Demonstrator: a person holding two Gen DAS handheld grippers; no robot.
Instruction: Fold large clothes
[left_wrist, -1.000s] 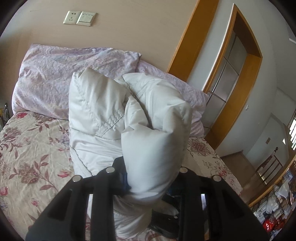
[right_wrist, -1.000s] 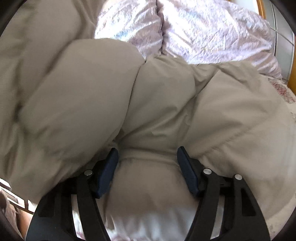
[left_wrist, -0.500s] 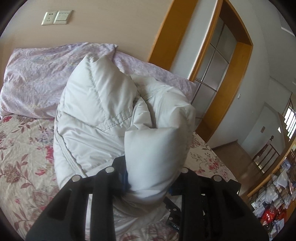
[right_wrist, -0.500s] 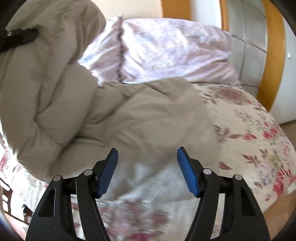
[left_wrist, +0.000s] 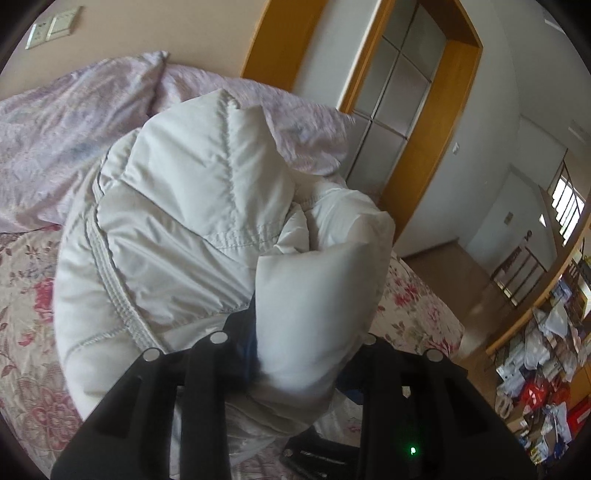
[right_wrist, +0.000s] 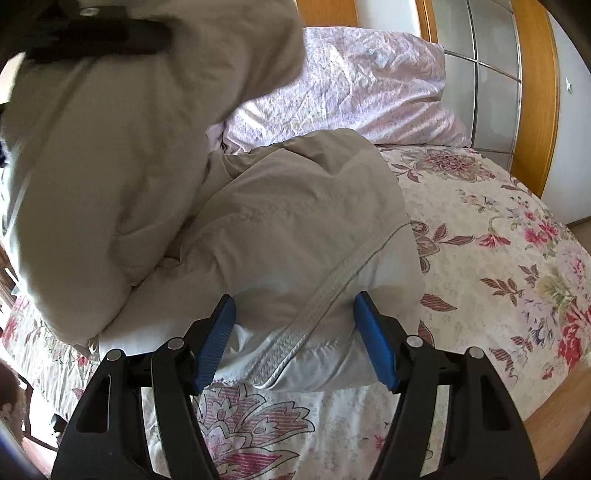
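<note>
A large puffy white down jacket (left_wrist: 192, 229) lies bunched on the flowered bed. My left gripper (left_wrist: 306, 332) is shut on a thick fold of the jacket and holds it up above the bed. In the right wrist view the jacket (right_wrist: 280, 229) looks beige-grey, with a ribbed zipper edge (right_wrist: 325, 291). My right gripper (right_wrist: 295, 325) is open, its blue pads on either side of the jacket's lower edge, not closed on it. The left gripper shows at the top left of that view (right_wrist: 99, 33), holding the raised part.
Lilac pillows (left_wrist: 66, 122) lie at the head of the bed (right_wrist: 498, 240). A wooden door frame with frosted glass (left_wrist: 417, 103) stands beyond. The bed's right edge and wooden floor (left_wrist: 450, 266) are near. Cluttered shelves (left_wrist: 543, 362) are at the far right.
My left gripper has swung right with the held fold. My right gripper pulled back from the jacket, then moved in so its open pads straddle the lower edge.
</note>
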